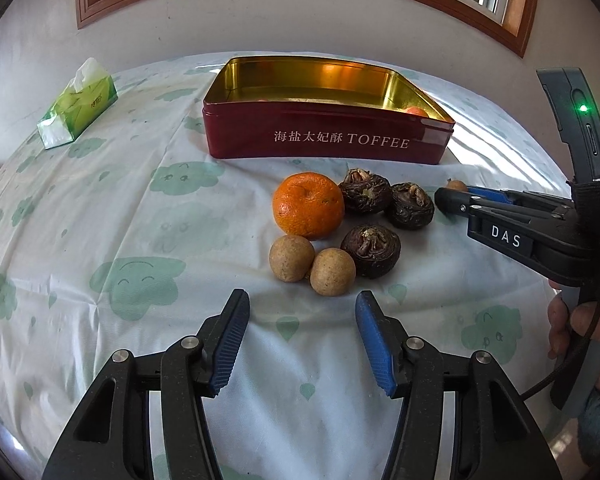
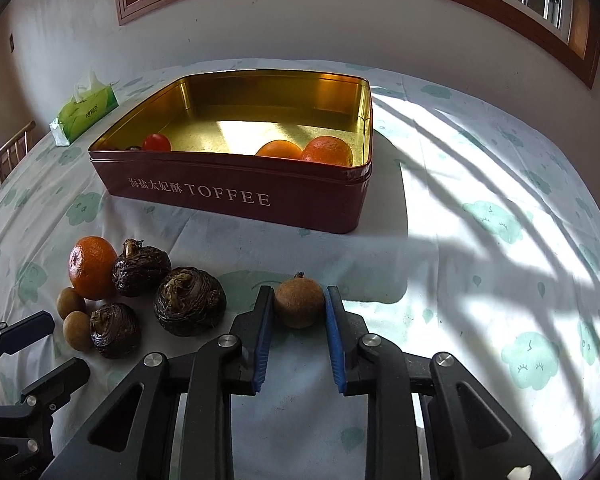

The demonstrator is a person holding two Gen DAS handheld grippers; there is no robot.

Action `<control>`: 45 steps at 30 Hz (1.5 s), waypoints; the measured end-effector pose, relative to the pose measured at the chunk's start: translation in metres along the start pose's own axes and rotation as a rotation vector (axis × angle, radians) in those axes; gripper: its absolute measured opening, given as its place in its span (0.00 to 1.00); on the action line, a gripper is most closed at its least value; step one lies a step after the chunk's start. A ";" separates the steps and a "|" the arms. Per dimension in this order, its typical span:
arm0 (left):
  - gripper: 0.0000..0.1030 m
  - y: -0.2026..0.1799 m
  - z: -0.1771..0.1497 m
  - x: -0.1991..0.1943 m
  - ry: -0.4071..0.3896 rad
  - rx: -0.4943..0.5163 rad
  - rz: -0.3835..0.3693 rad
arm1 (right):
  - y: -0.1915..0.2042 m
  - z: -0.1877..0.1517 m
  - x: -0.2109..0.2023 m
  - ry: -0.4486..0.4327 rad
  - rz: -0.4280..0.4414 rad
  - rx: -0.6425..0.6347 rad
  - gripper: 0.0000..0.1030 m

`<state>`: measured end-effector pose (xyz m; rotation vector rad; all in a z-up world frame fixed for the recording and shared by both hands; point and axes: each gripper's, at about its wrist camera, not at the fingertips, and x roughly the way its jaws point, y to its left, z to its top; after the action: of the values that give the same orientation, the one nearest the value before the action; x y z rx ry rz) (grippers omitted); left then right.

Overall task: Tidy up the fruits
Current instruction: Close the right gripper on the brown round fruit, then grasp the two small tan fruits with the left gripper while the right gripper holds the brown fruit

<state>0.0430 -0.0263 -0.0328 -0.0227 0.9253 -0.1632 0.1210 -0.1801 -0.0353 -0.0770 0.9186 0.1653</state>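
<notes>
Right hand-held gripper (image 2: 299, 306): clamped on a small brown longan (image 2: 299, 305), one blue pad against each side of it; the fruit sits on the cloth at about 6 o'clock from the tin.
Left hand-held gripper (image 1: 302, 308): jaws apart with nothing between them, low over the cloth, at 6 o'clock from the fruit cluster.
Tin (image 2: 236, 196): a red open box marked TOFFEE, gold inside, at 12 o'clock on the table (image 2: 480, 280).
In the tin: two oranges (image 2: 327, 151) touching each other against the near wall towards its right corner, and a small red tomato (image 2: 156, 142) by the near wall towards the left corner, well apart from the oranges.
Fruit cluster: loose on the cloth between the tin and the left hand-held gripper.
Mandarin (image 1: 308, 205): at 11 o'clock in the cluster, upright.
Water chestnuts (image 1: 365, 190): three dark ones, two side by side at 3 o'clock from the mandarin, the third at 5 o'clock from it.
Two more longans (image 1: 292, 257): touching each other, at 6 o'clock from the mandarin and nearest the left pads.
Tissue pack (image 1: 78, 106): green, at 10 o'clock on the table, well apart from the fruit.
Person's hand (image 1: 580, 332): seen at 4 o'clock in the left wrist view, holding the right tool's handle.
</notes>
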 end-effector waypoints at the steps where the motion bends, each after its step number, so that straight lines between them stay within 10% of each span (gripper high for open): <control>1: 0.55 0.000 0.000 0.000 0.000 0.000 0.001 | -0.002 -0.002 -0.001 0.000 0.000 0.006 0.22; 45: 0.46 0.004 0.008 0.008 -0.043 0.017 0.024 | -0.019 -0.034 -0.024 -0.017 -0.005 0.091 0.23</control>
<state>0.0541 -0.0242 -0.0348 0.0007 0.8804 -0.1483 0.0830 -0.2063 -0.0367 0.0067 0.9082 0.1194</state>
